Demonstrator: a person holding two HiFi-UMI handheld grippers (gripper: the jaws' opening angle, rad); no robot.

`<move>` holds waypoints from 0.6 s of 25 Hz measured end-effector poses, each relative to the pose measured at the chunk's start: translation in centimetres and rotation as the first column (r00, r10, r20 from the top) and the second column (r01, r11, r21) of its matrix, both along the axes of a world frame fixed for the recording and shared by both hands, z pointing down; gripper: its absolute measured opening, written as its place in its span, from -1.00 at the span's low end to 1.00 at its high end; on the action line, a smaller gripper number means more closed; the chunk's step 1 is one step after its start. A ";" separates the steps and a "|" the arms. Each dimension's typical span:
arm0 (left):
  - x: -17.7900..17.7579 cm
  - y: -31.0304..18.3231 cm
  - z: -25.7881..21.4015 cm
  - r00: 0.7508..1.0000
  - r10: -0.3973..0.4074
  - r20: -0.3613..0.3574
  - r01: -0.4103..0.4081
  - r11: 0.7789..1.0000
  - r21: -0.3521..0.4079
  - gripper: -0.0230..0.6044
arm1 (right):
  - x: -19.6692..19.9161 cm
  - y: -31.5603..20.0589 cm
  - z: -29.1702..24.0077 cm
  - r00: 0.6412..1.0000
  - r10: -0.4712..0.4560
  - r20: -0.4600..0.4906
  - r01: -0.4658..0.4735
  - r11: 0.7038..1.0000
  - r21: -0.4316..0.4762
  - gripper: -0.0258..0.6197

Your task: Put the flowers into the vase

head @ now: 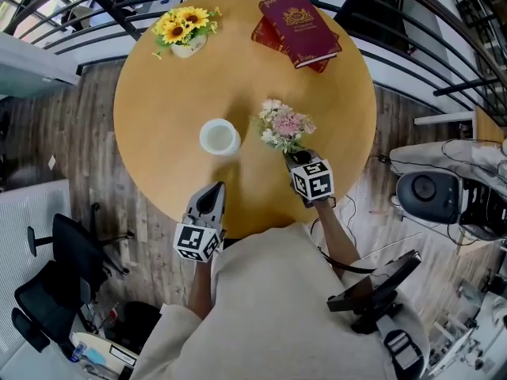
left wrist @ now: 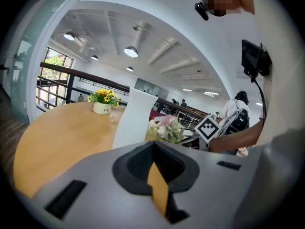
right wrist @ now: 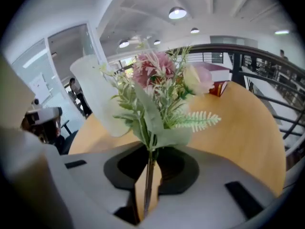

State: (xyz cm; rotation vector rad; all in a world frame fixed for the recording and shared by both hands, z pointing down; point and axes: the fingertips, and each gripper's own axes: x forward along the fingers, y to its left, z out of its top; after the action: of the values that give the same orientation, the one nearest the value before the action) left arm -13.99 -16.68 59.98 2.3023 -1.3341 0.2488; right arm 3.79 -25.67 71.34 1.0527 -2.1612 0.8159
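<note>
Your flowers [right wrist: 157, 80], a small bunch of pink and cream blooms with green fern sprigs, stand up out of your right gripper [right wrist: 147, 187]. Its jaws are pinched on the thin stem low down. From the head view, the bunch sits over the tabletop just to the right of the vase [head: 219, 137] and not yet in it.

The vase is white, stands upright near the middle of the round wooden table [head: 150, 101], and its mouth is empty.

Your left gripper [head: 209, 199] hangs at the near edge of the table, just below the vase and pointing toward it. Its jaws are drawn together with nothing between them, and only a sliver of tabletop shows through.

At the far side, a small white pot of sunflowers [head: 185, 28] stands on the left. On the right, two red books [head: 298, 30] lie stacked, well apart from the vase.
</note>
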 end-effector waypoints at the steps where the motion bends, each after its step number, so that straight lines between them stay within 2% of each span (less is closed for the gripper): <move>1: 0.1 0.0 0.0 1.000 0.002 -0.001 -0.002 1.000 0.003 -0.91 | 0.0 -0.7 -1.3 0.999 0.023 0.047 -0.025 0.999 0.042 -0.73; 4: 0.3 -0.1 -0.2 1.000 0.006 0.001 -0.006 1.000 0.012 -0.91 | -0.2 -2.8 -6.2 0.986 0.036 0.166 -0.067 0.980 0.189 -0.73; 8: 0.4 -0.1 -0.6 1.000 0.005 0.003 -0.005 1.000 0.027 -0.91 | -1.8 -5.7 -14.6 0.959 -0.031 0.280 -0.081 0.923 0.377 -0.73; 11: 0.4 -0.1 -0.9 1.000 -0.004 0.002 0.003 0.999 0.038 -0.91 | -3.8 -7.1 -21.7 0.932 -0.120 0.343 -0.076 0.860 0.505 -0.73; 15: 0.0 0.2 -1.2 1.000 -0.025 0.003 0.025 0.999 0.048 -0.91 | -7.1 -7.4 -31.2 0.872 -0.270 0.408 -0.071 0.755 0.652 -0.73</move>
State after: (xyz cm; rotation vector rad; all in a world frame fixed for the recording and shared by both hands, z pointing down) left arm -14.01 -16.49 58.76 2.3236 -1.3844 0.2152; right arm -3.28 -33.05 40.17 1.1045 -3.0420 0.2532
